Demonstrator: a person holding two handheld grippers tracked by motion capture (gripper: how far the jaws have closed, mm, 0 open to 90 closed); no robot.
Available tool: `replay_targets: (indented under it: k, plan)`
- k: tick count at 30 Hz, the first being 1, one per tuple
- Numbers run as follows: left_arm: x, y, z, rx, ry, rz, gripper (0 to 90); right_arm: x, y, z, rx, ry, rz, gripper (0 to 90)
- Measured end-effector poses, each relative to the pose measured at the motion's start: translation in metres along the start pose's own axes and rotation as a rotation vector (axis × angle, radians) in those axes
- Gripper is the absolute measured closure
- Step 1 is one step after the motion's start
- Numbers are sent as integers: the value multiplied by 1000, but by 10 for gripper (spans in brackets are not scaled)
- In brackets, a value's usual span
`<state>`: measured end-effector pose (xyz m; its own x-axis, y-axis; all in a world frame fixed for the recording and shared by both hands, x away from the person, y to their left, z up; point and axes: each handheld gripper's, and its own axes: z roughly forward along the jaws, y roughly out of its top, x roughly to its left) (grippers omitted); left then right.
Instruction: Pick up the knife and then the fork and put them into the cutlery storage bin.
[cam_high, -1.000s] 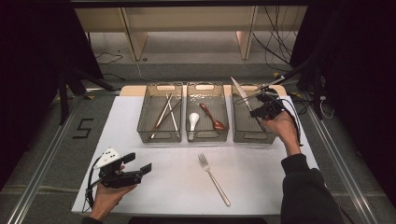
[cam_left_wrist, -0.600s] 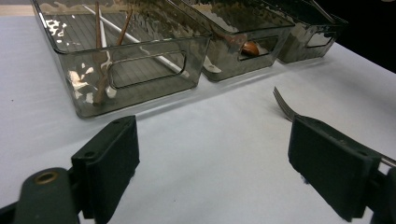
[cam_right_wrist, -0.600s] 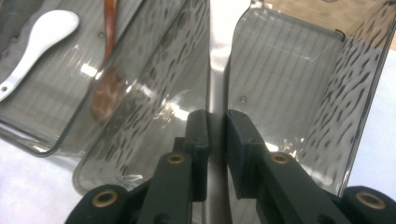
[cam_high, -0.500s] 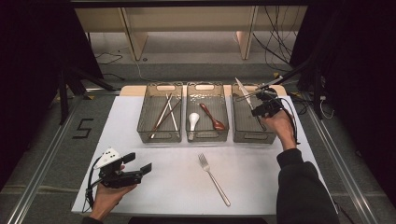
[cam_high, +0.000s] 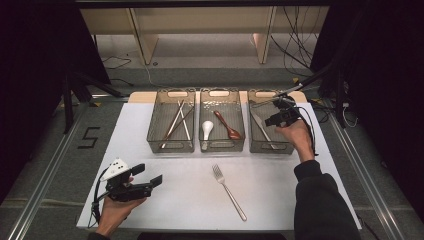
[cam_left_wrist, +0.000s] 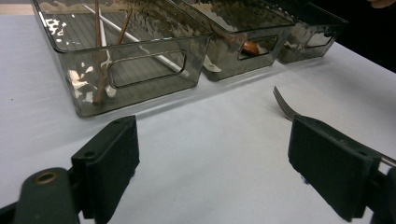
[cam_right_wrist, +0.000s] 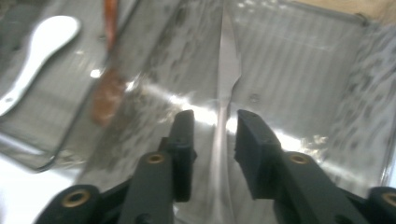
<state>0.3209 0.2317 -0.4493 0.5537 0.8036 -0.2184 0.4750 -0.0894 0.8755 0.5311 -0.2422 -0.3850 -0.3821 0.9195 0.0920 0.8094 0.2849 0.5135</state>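
Since a second ago the knife (cam_high: 263, 131) is lowered into the right bin (cam_high: 270, 147); the right gripper (cam_right_wrist: 214, 140), jaws just opened narrowly, is best lifted straight clear.

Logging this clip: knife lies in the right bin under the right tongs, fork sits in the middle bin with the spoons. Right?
Not quite. The fork lies on the white table in front of the bins, as the high view shows. The knife does lie in the right bin, under the right tongs.

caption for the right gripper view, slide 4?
Right gripper, jaws just opening, releases a table knife into the rightmost grey bin.
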Motion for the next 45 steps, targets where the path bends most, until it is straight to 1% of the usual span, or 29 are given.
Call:
replay_targets:
  k: [2, 4, 8, 10, 14, 16, 19, 22, 23, 24, 27, 31, 34, 37, 43, 45]
  plan:
    - [0, 0, 0, -1, -1, 2, 160, 5, -1, -4, -18, -4, -18, 606]
    - [0, 0, 0, 0, -1, 1, 160, 11, -3, -10, -40, 5, -42, 575]
    - [0, 0, 0, -1, 0, 2, 160, 28, -11, -21, -67, 45, -84, 506]
    - [-1, 0, 0, -2, 0, 1, 160, 38, -17, -26, -78, 74, -111, 490]
    - [-1, 0, 0, -2, 0, 1, 160, 55, -31, -33, -76, 98, -159, 469]
    - [-1, 0, 0, -2, 0, 1, 160, 62, -38, -35, -85, 103, -175, 466]
    - [-1, 0, 0, -2, 0, 1, 160, 70, -47, -37, -87, 112, -184, 450]
    - [-1, 0, 0, -4, -1, 1, 160, 75, -56, -39, -99, 122, -189, 428]
    - [-1, 0, 0, -3, -2, 1, 160, 77, -58, -39, -102, 132, -190, 424]
    - [-1, 0, 0, -3, -3, 2, 159, 78, -61, -38, -102, 145, -192, 420]
    - [0, 0, 0, -3, -1, 1, 160, 85, -70, -38, -95, 156, -207, 412]
    - [-1, 0, 0, -2, -2, 6, 159, 94, -76, -36, -83, 151, -229, 412]
    - [-1, -1, 0, -1, -2, 8, 160, 103, -81, -34, -67, 151, -254, 408]
    - [-1, -1, -1, -4, -3, 3, 159, 109, -86, -32, -58, 158, -272, 406]
    - [-1, -1, 0, -2, -5, 7, 160, 121, -95, -25, -18, 179, -301, 390]
    - [-1, -1, 0, -2, -6, 6, 160, 126, -98, -23, -6, 178, -311, 388]
